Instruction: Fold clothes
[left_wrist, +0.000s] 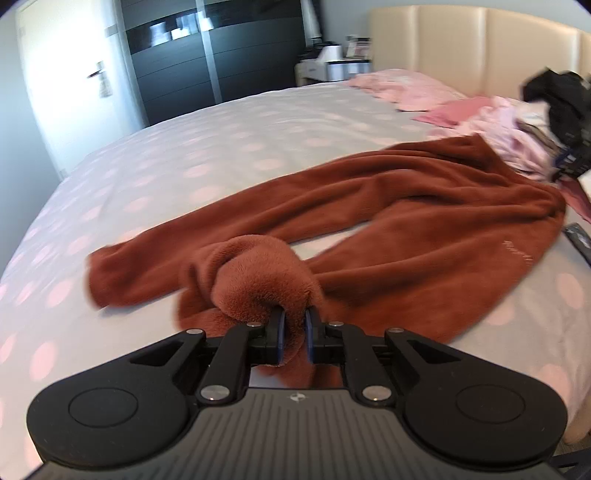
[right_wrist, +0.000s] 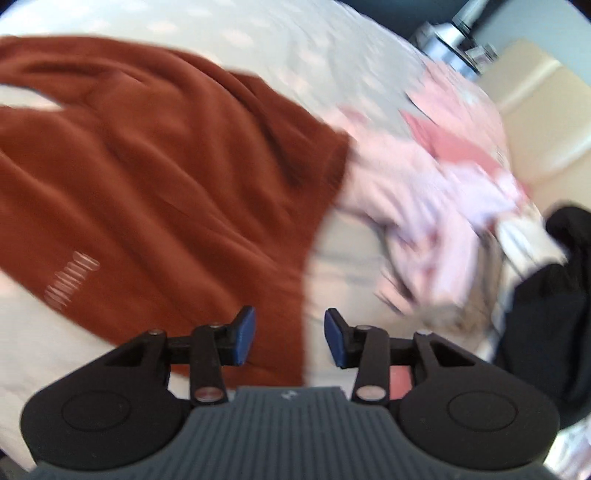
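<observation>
so, garment: rust-brown plush fleece trousers (left_wrist: 424, 206) lie spread across the near side of the bed, both legs reaching toward the left edge and the waist end toward the headboard corner, beside the laundry pile.
left gripper: left gripper (left_wrist: 294, 330) has its jaws closed tight on a bunched cuff of the nearer leg; the fleece bulges up over the blue pads (left_wrist: 280, 332) and a tail hangs below them, so the cloth is truly pinched.
why held so: gripping the leg end gives a handle for carrying that leg over onto the other, which looks like the first fold.
right gripper: right gripper (right_wrist: 290, 338) hangs above the waist edge of the trousers with its jaws apart; nothing is pressed between them, only the hem and bedding show beneath.
why open: judged as a release or a reach for the waist, to pin it while the leg travels.
bed: white duvet with pale pink dots (left_wrist: 207, 147) carries everything and leaves bare room toward its far-left corner.
laundry pile: crumpled pink and lilac clothes (right_wrist: 443, 177) and a black garment (right_wrist: 554, 295) sit at the headboard-side edge, touching the waistband, probably waiting their turn.
risk: thick fleece may slip or drag the whole garment.
</observation>
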